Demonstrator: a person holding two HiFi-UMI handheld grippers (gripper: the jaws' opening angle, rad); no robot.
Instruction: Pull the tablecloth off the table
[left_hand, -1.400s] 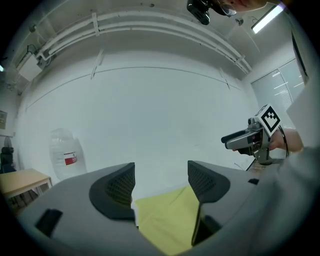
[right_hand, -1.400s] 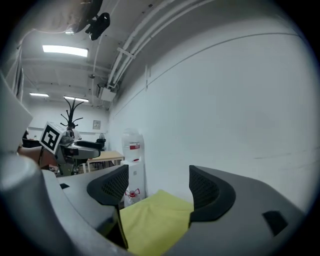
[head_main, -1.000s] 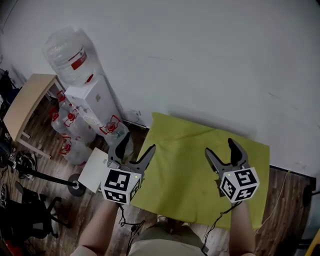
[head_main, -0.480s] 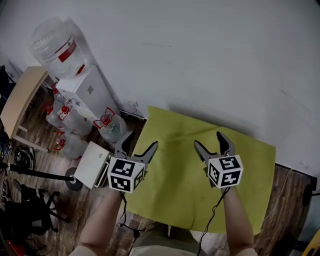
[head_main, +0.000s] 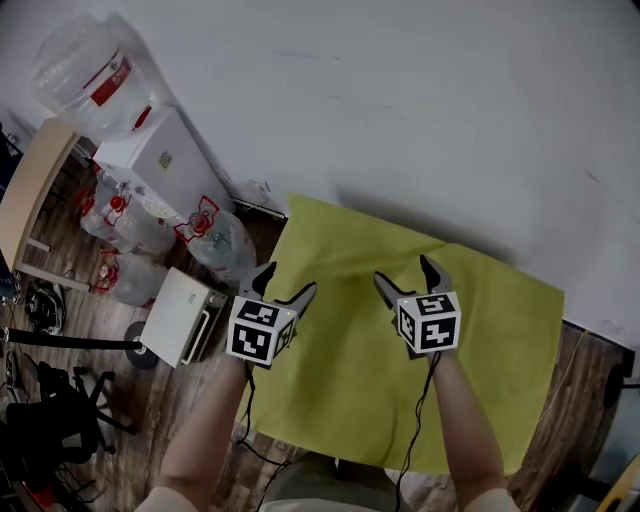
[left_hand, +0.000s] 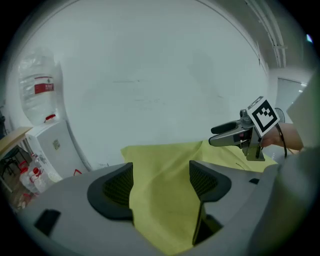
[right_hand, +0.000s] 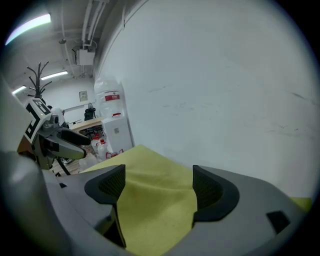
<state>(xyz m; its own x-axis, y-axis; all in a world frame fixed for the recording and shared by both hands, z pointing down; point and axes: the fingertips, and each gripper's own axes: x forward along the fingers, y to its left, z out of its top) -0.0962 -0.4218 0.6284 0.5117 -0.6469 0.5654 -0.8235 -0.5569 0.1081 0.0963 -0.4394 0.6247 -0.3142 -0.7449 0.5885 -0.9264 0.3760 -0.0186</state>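
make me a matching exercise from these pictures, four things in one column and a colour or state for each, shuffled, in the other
Column one
1. tablecloth
2. water dispenser
3. bottle on the dispenser
4. left hand-held gripper

Column two
a. clear, with a red label
b. jaws apart, near the cloth's left edge
c. yellow-green
d. white

Pairs: 1-c, 2-d, 3-a, 4-b
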